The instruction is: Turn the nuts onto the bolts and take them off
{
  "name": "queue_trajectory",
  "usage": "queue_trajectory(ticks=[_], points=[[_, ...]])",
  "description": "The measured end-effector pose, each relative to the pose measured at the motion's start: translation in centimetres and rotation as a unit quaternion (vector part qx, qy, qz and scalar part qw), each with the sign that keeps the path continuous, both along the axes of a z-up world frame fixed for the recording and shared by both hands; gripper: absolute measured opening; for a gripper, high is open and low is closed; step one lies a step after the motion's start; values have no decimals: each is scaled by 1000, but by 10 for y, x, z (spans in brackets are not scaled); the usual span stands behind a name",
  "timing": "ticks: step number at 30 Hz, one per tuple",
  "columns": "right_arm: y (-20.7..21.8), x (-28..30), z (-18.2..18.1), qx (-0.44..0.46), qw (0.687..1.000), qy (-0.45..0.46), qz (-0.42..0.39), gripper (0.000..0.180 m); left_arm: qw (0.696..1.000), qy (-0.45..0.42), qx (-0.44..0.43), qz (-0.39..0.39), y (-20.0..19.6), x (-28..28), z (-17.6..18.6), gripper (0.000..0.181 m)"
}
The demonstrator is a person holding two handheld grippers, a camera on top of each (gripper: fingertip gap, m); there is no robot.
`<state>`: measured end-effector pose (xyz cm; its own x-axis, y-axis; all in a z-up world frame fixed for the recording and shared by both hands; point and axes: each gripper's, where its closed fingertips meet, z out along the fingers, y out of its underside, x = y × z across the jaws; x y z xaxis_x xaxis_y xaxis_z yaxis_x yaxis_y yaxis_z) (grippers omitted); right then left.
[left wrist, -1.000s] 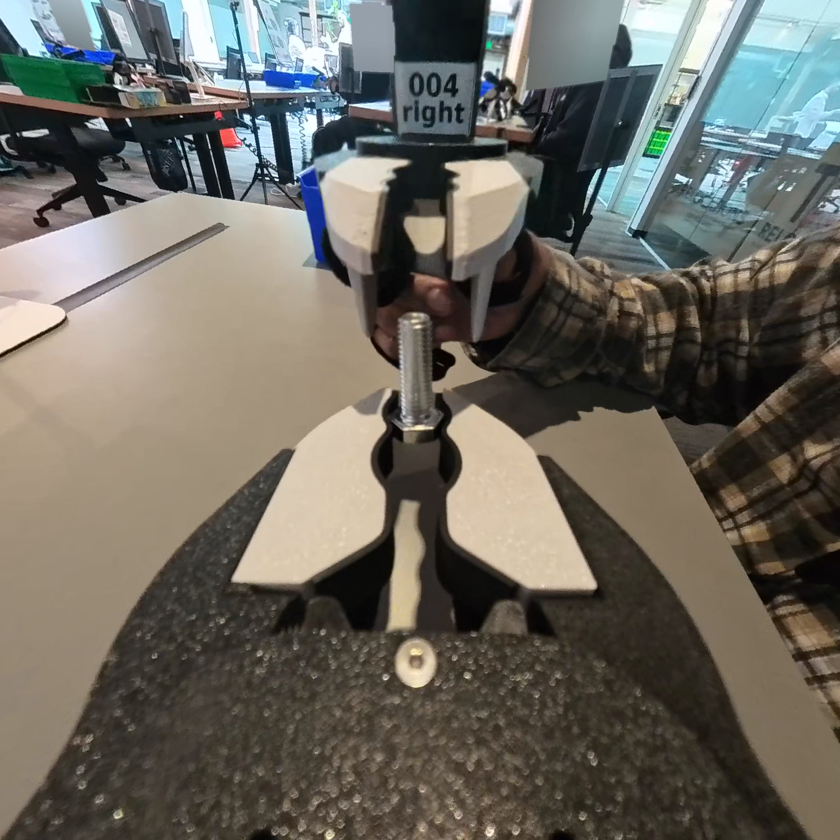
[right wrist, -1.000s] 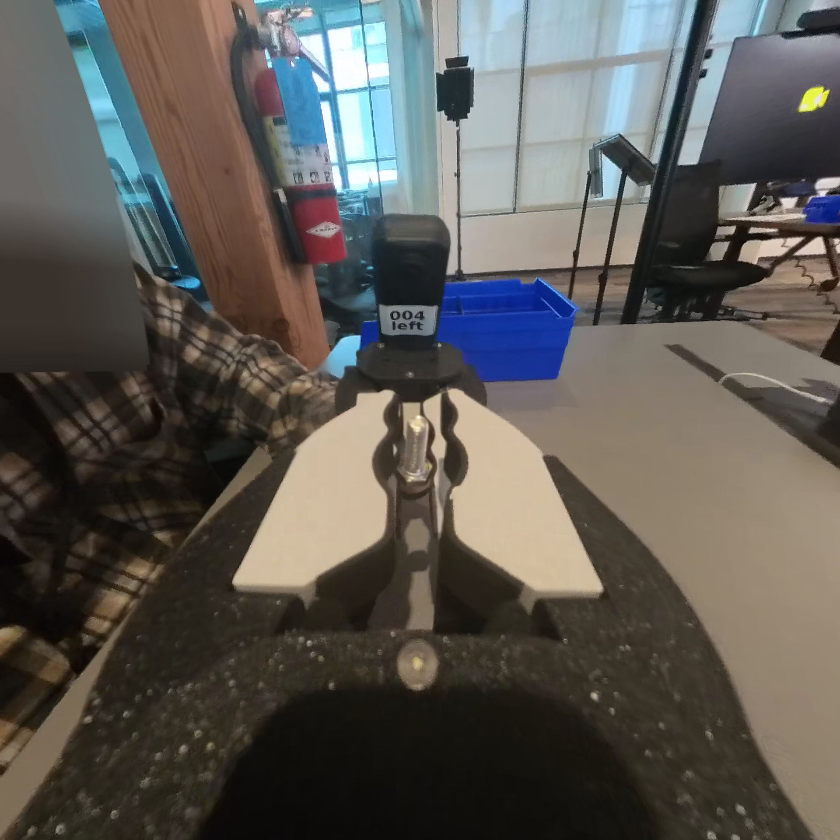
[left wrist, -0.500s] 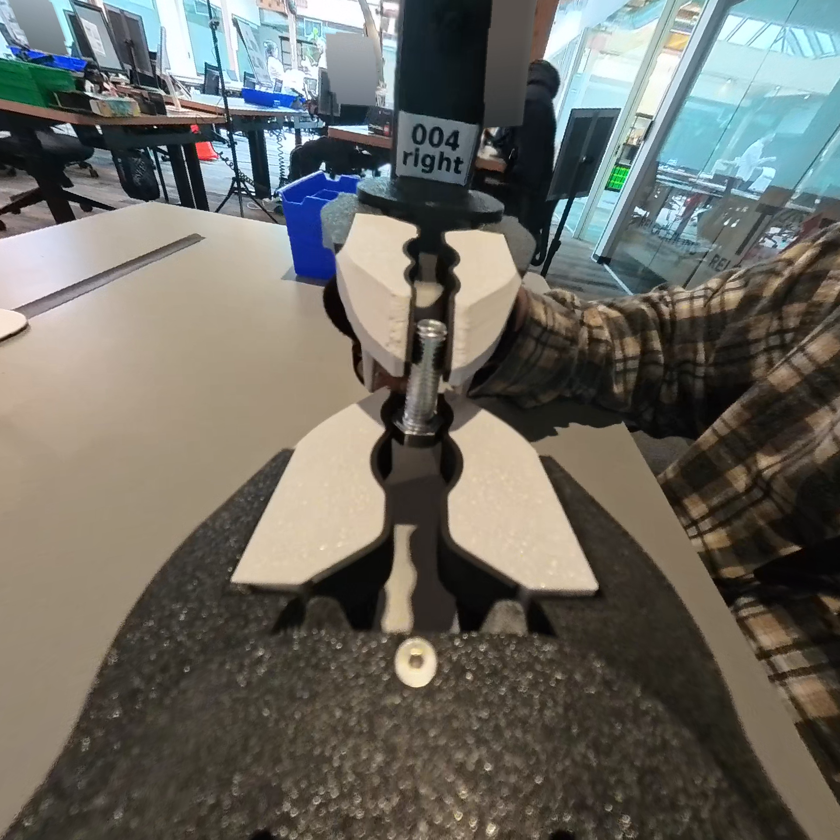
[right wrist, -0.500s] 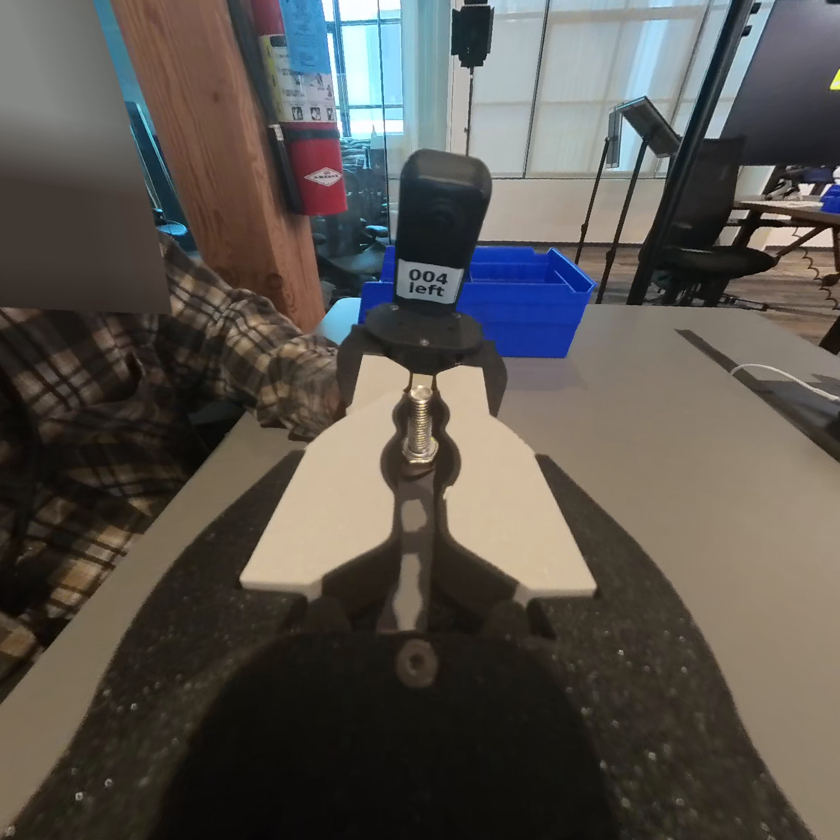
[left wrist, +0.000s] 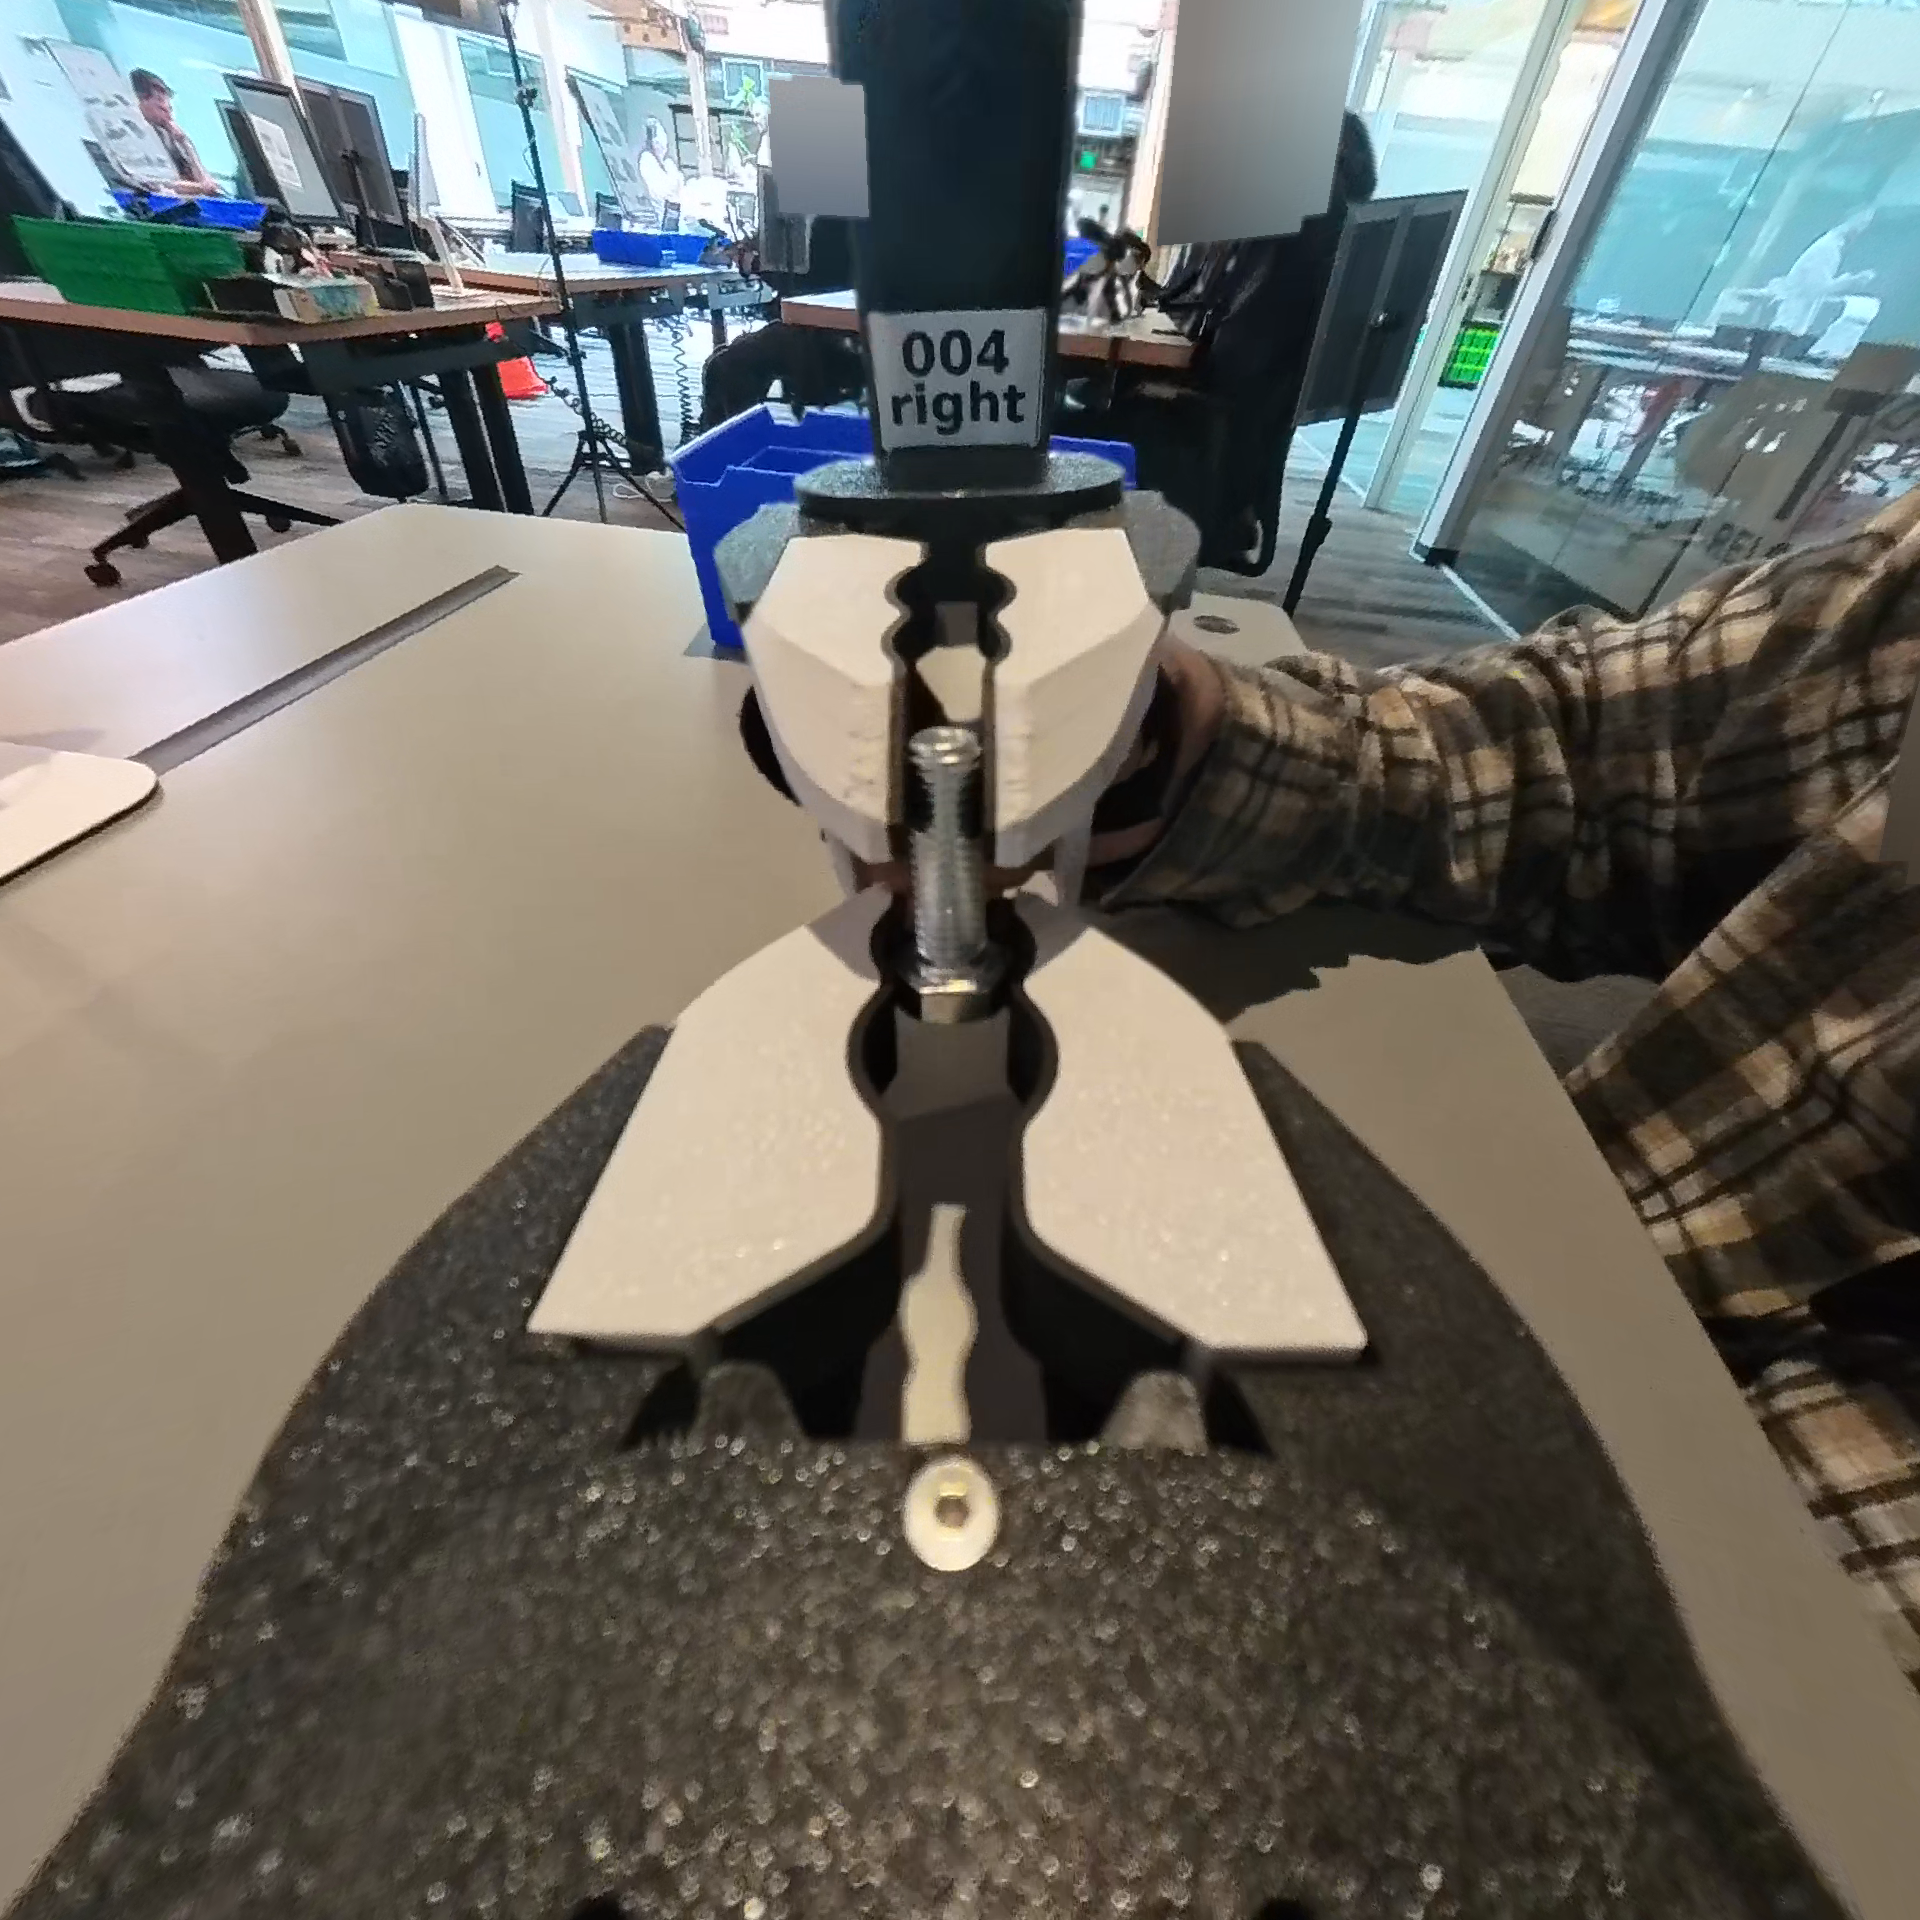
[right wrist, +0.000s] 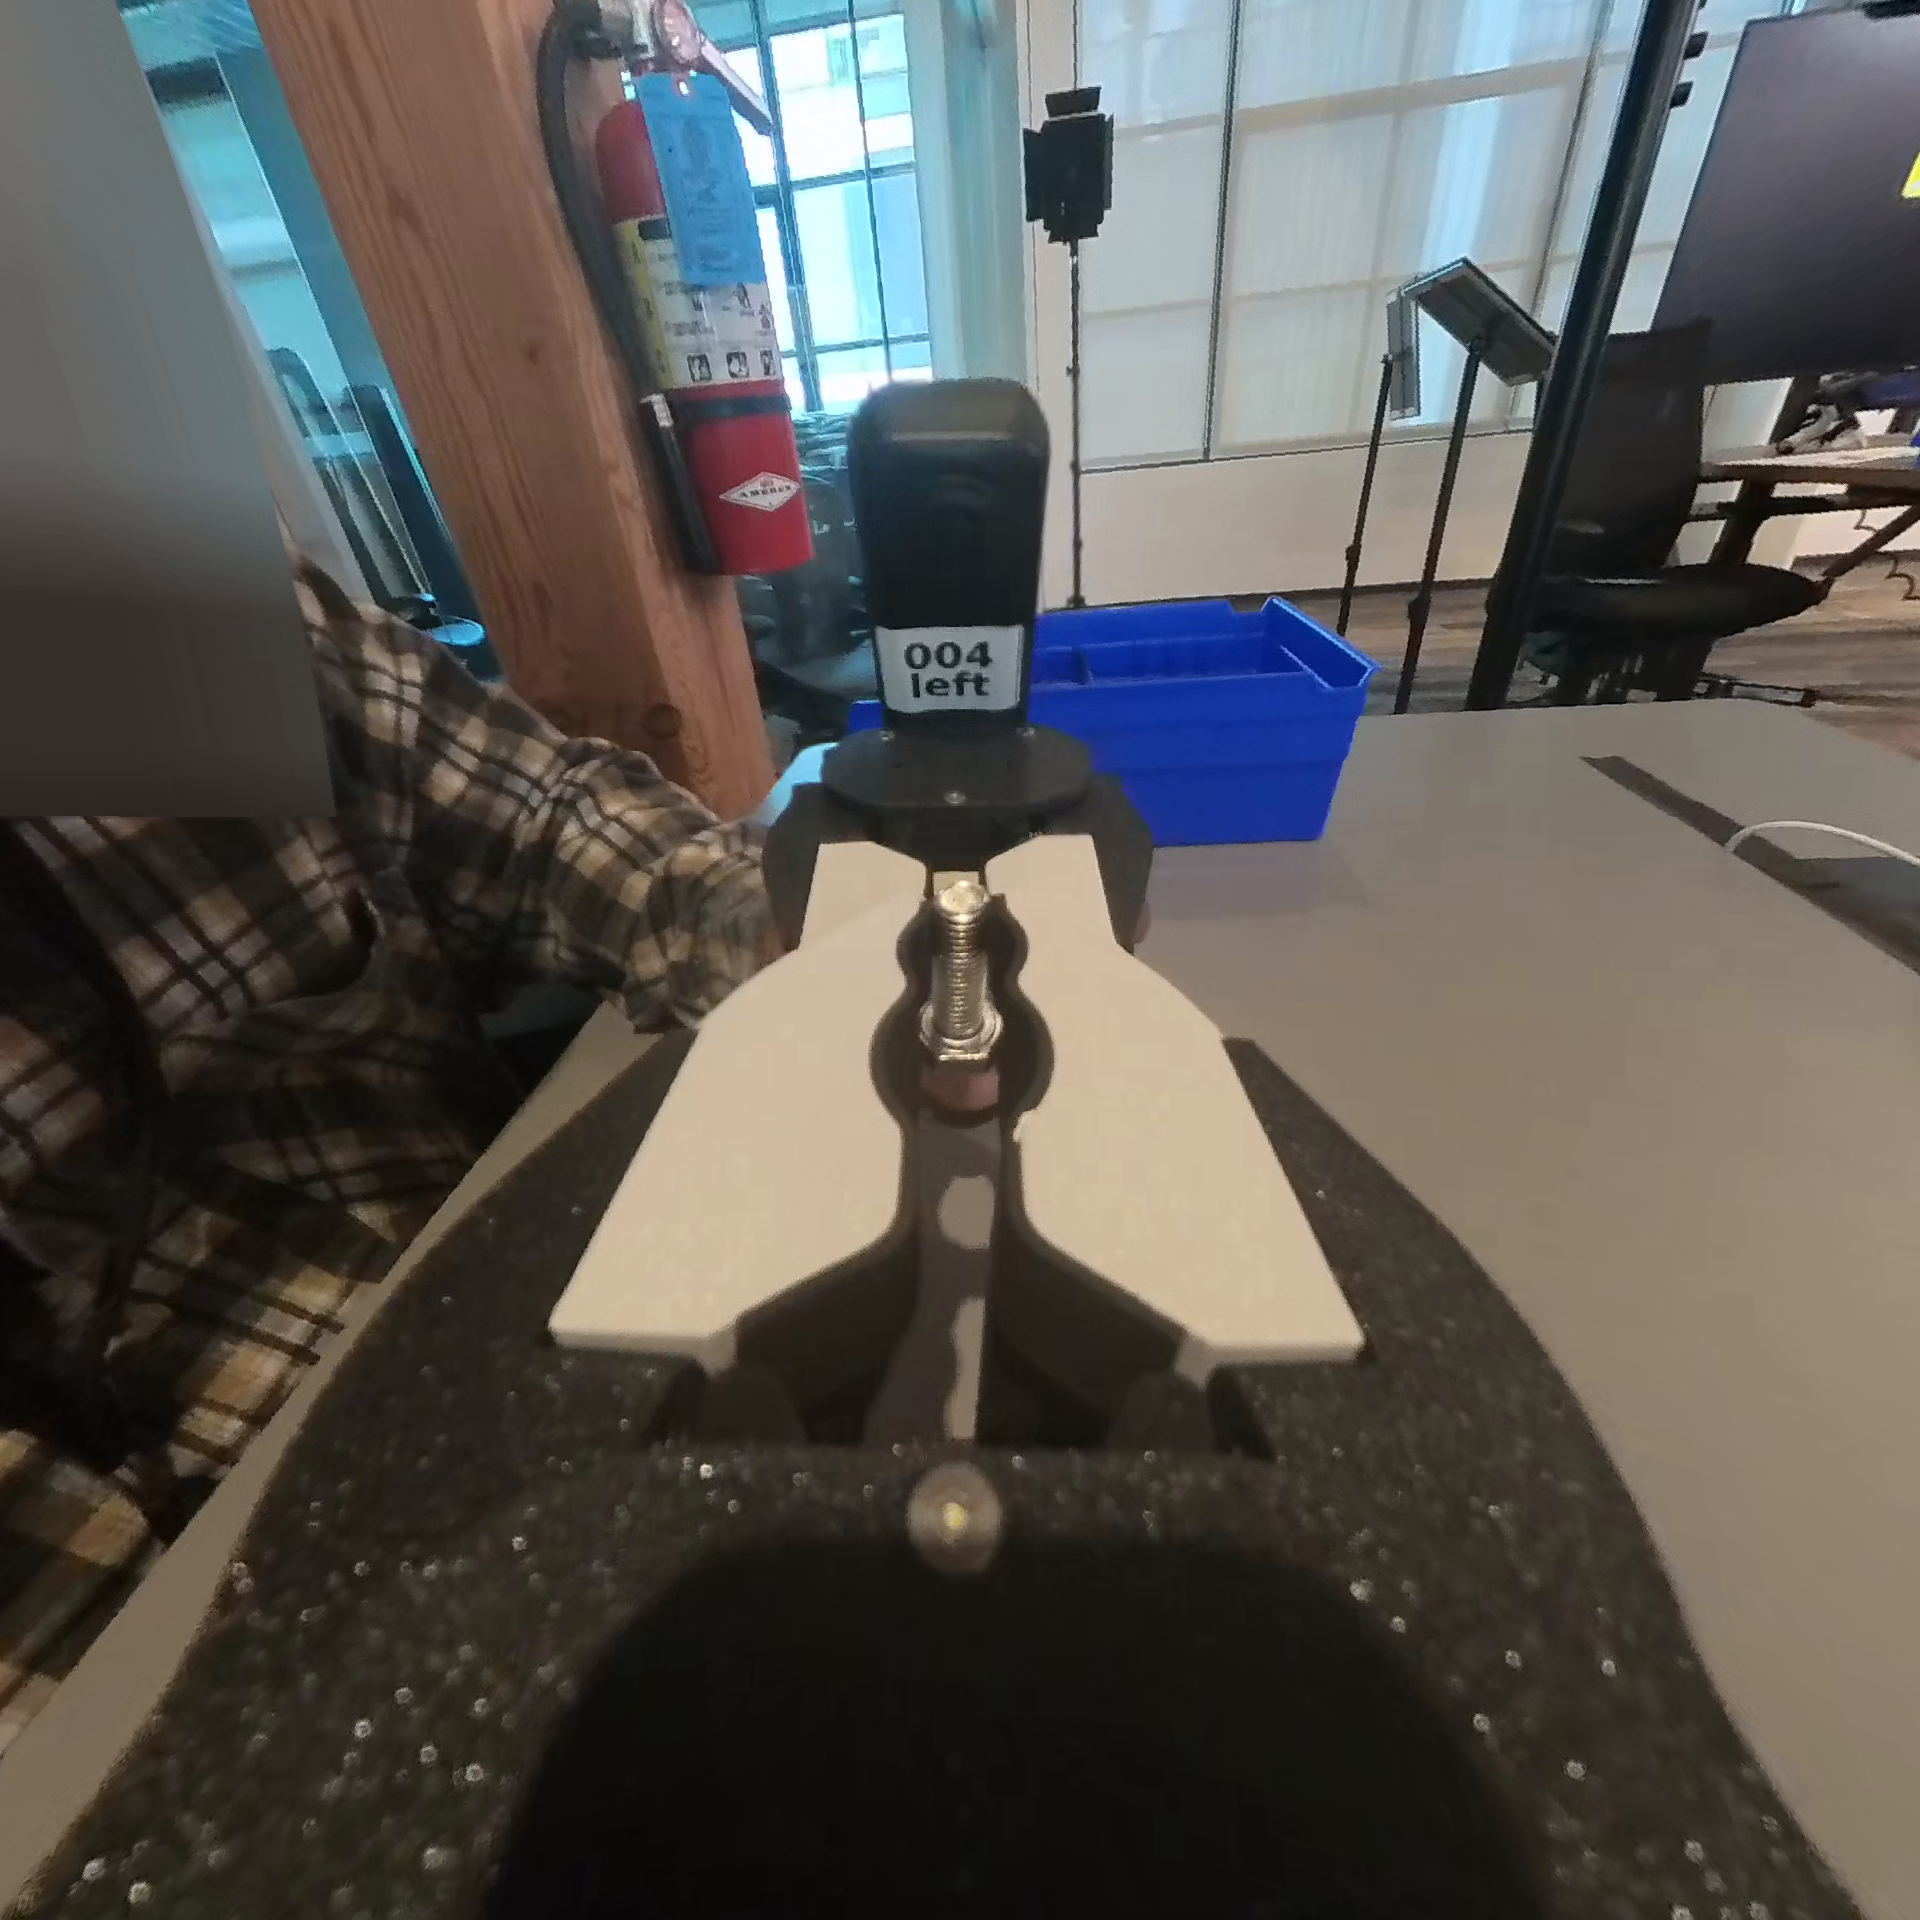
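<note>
Nearest the left wrist camera, the left gripper [left wrist: 951,935] has its white plastic fingers closed on the hexagonal base [left wrist: 951,1000] of a threaded silver steel bolt [left wrist: 940,862]. The bolt is held clear above the grey table top [left wrist: 416,935]. The base looks double-layered, perhaps a nut run right down against the head, but I cannot tell for sure.

Just beyond it, the right gripper [right wrist: 958,940] faces the left one head-on, with its fingers on either side of the upper threads. The gap between them is narrow, and I cannot tell whether they are pinching the shank or only flanking it. A plaid sleeve [left wrist: 1455,779] reaches in behind it.

Farther back, a blue plastic bin [right wrist: 1226,727] sits at the table's far edge.

No loose nut shows anywhere. If the second layer is a nut, the threading-on looks done and unscrewing it is still to come. Otherwise the whole cycle is still to do.
</note>
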<state>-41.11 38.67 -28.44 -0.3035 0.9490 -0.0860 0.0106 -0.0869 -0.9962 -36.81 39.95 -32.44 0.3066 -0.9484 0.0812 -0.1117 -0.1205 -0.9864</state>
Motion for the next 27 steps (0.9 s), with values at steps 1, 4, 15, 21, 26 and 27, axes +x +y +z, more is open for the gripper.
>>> queue_trajectory(ticks=[1,4,15,21,26,27], points=[[0,0,0,-1,1000,0,0,9,1000,1,2,1,0,0,0,16],[1,0,-1,-2,1000,-2,-3,9,1000,2,3,4,1,0,0,16],[1,1,1,21,1000,11,-4,9,1000,6,9,13,0,-1,0,15],[5,13,7,48,998,24,-21,25,1000,-18,-6,22,5,-8,5,14],[11,30,17,-28,999,40,-7,48,997,-42,-41,54,25,-28,0,15],[11,33,19,-53,998,43,2,51,996,-43,-44,60,28,-32,-2,15]])
